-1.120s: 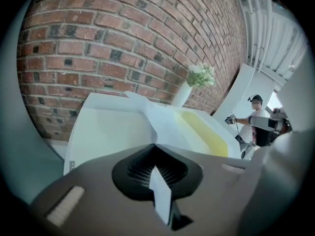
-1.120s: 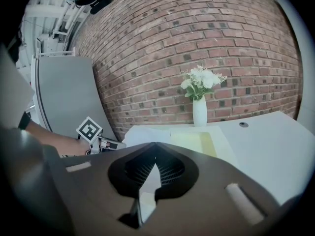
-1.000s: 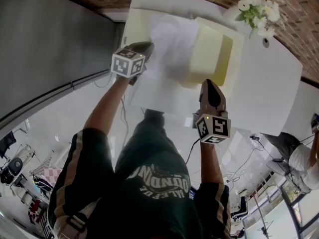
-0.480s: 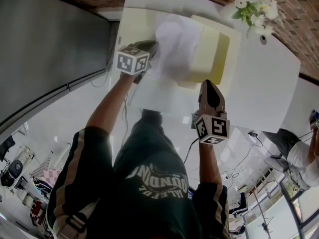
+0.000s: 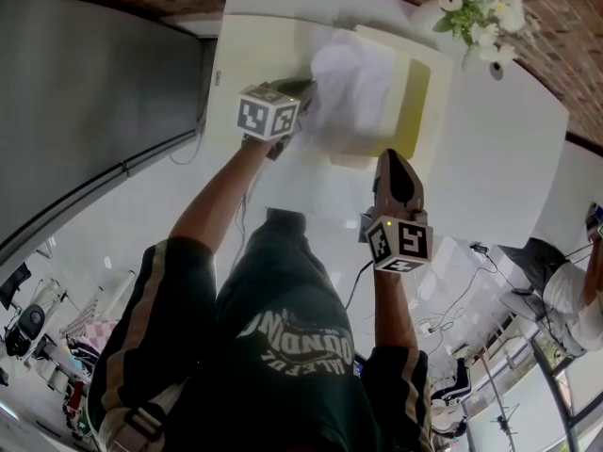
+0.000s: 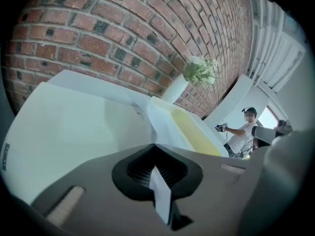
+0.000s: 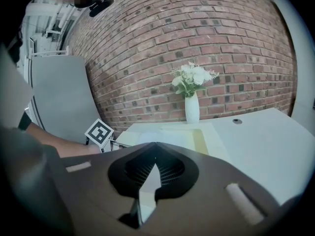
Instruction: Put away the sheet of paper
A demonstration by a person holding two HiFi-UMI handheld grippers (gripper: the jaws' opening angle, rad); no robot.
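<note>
Sheet of paper (image 5: 350, 81) is pinched in the left claw (image 5: 309, 88), the right claw (image 5: 397, 155) is closed and empty, and the shirt (image 5: 292, 290) print partly reads "ONDON".

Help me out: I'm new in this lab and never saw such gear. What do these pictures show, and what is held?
There is no robot: a person holds a two-jaw hand-held gripper in each hand. One picture looks down from a camera on the person's head; the other two come from cameras riding on the grippers, looking along their jaws. On the white table lies a pale yellow folder, seemingly open, and a vase of white flowers stands by the brick wall. The left hand-held gripper is shut on a sheet of paper, held over the folder. The right hand-held gripper is shut and seems empty.
</note>
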